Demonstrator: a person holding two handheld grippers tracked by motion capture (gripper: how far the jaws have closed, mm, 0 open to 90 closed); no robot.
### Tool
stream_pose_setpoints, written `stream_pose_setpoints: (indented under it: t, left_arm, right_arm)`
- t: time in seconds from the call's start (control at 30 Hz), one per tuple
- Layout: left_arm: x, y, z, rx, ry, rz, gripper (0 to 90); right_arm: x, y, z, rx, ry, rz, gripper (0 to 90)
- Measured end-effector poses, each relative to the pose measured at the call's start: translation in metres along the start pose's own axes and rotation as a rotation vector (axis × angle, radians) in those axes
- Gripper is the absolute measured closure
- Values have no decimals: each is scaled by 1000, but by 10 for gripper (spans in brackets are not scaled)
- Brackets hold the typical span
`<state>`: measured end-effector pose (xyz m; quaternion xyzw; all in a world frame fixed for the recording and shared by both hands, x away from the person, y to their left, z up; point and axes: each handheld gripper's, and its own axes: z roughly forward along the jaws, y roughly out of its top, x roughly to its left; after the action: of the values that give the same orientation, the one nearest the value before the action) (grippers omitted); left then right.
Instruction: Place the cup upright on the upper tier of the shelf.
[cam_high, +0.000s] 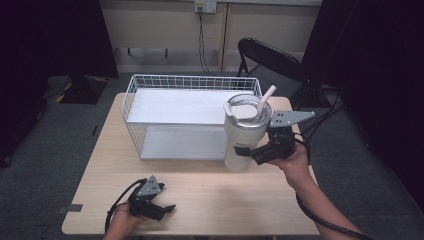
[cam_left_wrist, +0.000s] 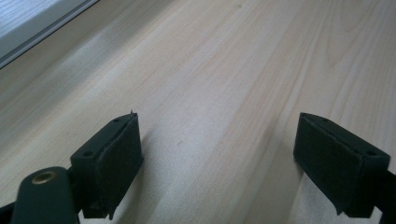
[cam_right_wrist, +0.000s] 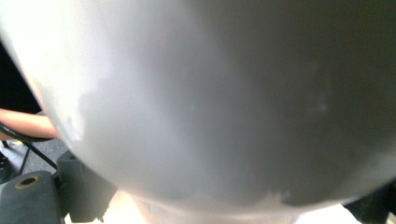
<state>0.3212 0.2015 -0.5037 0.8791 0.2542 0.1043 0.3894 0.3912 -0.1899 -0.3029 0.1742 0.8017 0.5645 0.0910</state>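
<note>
A cream tumbler (cam_high: 239, 137) with a clear lid and a straw (cam_high: 266, 98) stands upright at the right front corner of the white wire basket (cam_high: 131, 98). My right gripper (cam_high: 246, 152) comes in from the right, its jaws closed against the tumbler's lower body. In the right gripper view the tumbler's wall (cam_right_wrist: 210, 102) fills the space between the jaws of the right gripper (cam_right_wrist: 224, 207). Whether its base touches the table I cannot tell. My left gripper (cam_high: 165, 210) rests open near the table's front left edge, and in its own view the left gripper (cam_left_wrist: 217, 158) has only bare wood between its pads.
The wire basket has a white shelf on top and an open lower level facing me. The wooden table (cam_high: 215, 200) runs between the two grippers. A black folding chair (cam_high: 270, 60) stands behind the table's right corner, with cables (cam_high: 325, 112) trailing near it.
</note>
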Motion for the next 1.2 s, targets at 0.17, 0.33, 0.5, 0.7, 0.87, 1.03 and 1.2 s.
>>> stream_pose_setpoints:
  t: [0.17,0.33,0.5,0.7,0.87,1.03,1.2]
  left_arm:
    - [0,0,0,0,1,0,148]
    - [0,0,0,0,1,0,148]
    - [0,0,0,0,0,0,148]
    - [0,0,0,0,0,0,148]
    - [0,0,0,0,0,0,148]
    - [0,0,0,0,0,0,148]
    - [0,0,0,-6,1,-1,148]
  right_arm:
    - [-2,11,-2,7,3,1,92]
    - [-4,20,-3,15,6,7,92]
    - [-4,28,-3,22,2,0,92]
    - [-6,37,-2,15,2,8,93]
    - [-7,46,0,18,-1,5,93]
    - [-7,57,0,16,-3,-3,93]
    - [-7,69,0,14,-5,-1,93]
